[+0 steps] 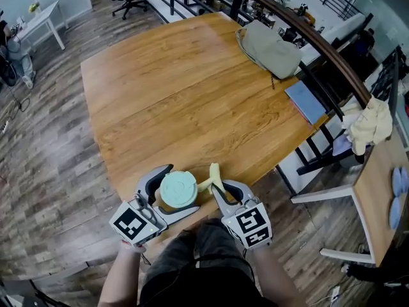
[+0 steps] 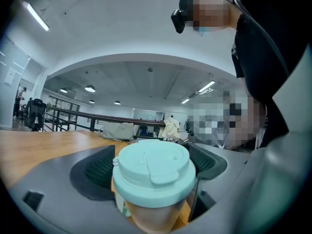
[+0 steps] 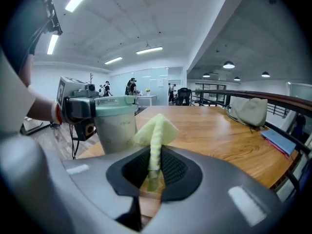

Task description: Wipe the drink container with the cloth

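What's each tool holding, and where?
Left tool: beige mint-lidded cup, by its top, at lid level. Right tool: folded yellow cloth, by one end.

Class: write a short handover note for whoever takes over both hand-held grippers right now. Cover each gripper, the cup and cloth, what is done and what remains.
Left hand-held gripper: shut on the lidded cup, which is upright at the near edge of the table.
Right hand-held gripper: shut on the yellow cloth, whose folded end sticks up right beside the cup's wall.
Done: both things are gripped and sit side by side.
Left: rub the cloth over the cup's wall and lid. Whether any of it has been wiped cannot be told from these views.
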Tool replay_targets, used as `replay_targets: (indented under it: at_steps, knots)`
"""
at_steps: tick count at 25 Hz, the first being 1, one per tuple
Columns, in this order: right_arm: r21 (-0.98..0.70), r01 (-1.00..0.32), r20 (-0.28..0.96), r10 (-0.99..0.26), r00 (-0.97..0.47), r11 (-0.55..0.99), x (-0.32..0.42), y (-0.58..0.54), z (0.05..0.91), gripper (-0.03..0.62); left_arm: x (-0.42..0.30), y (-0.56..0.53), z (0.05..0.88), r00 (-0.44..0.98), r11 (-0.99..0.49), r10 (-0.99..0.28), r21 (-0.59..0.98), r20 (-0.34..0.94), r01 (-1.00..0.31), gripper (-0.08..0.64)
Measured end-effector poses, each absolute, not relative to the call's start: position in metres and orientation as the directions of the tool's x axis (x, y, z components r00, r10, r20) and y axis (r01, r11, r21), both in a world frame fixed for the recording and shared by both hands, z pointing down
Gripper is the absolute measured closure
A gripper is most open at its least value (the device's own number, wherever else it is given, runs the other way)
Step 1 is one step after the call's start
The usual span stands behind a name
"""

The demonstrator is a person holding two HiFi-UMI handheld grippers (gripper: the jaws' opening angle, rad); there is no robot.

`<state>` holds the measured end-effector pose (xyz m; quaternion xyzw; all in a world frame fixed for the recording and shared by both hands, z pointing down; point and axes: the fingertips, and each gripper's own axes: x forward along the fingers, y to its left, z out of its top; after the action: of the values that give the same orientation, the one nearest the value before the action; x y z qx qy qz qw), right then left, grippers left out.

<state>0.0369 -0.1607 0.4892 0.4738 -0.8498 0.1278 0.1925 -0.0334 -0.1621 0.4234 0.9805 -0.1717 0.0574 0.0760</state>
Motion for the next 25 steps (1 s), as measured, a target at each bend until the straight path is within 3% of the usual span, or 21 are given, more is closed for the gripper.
replay_targets:
  at_steps: [25]
  knots:
    - [-0.080,-0.942,0.308,-0.891,-0.334,0.326,0.054,-0.128,0.448,0.543,-0.041,-0.145,0.408,0.929,-0.929,-0.353,0.071,0.113,-0.362,0.086]
